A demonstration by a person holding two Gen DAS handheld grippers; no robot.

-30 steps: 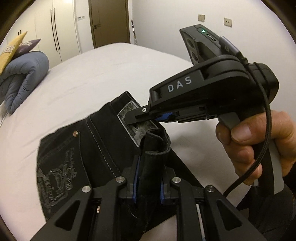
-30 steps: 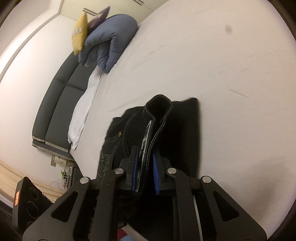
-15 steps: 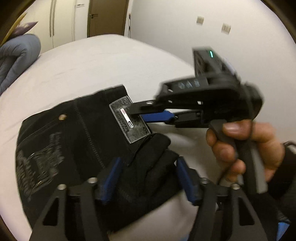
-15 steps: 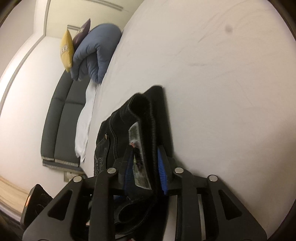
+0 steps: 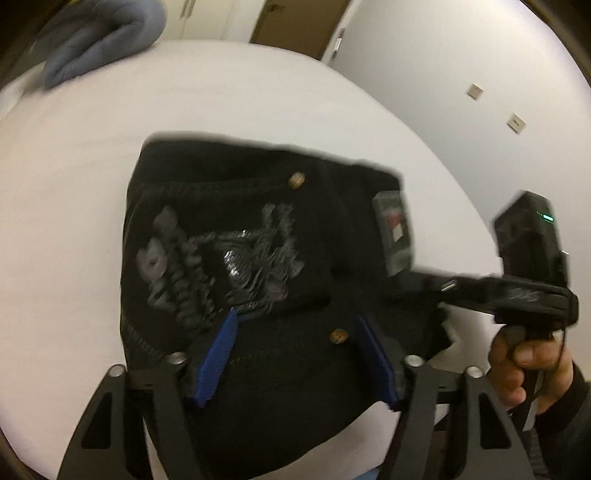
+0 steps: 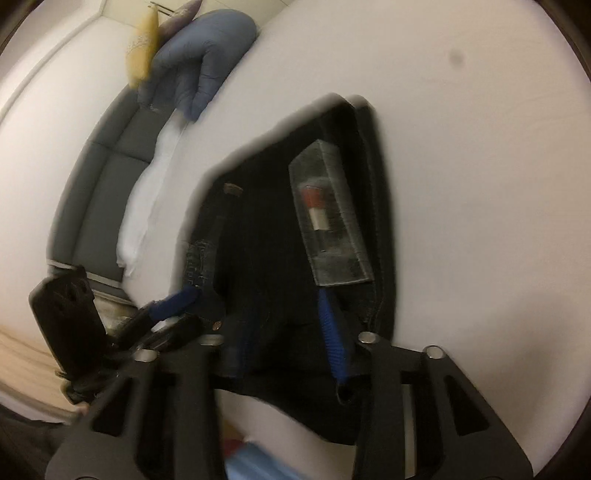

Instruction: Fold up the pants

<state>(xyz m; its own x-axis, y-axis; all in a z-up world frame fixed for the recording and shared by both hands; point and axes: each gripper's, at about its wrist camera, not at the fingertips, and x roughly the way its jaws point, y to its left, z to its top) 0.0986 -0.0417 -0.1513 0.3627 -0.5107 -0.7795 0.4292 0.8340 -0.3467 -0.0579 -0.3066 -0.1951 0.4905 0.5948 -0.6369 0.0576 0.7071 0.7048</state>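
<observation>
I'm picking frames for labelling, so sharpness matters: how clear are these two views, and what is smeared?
Left wrist view: motion blur softens the pants, their embroidery and the right gripper; fisheye curves the bed. Right wrist view: the pants' edges are ghosted, the patch is unreadable, and the lower left is smeared.

1. A white bed (image 6: 480, 184) fills most of both views.
2. A blue-grey quilted cushion (image 6: 199, 66) lies at its far end, with a yellow pillow (image 6: 142, 48) touching it.
3. A grey headboard (image 6: 107, 177) runs beside a white sheet (image 6: 147, 192).
4. A brown door (image 5: 295, 22) stands beyond, and two wall switches (image 5: 517, 123) sit on the white wall.
</observation>
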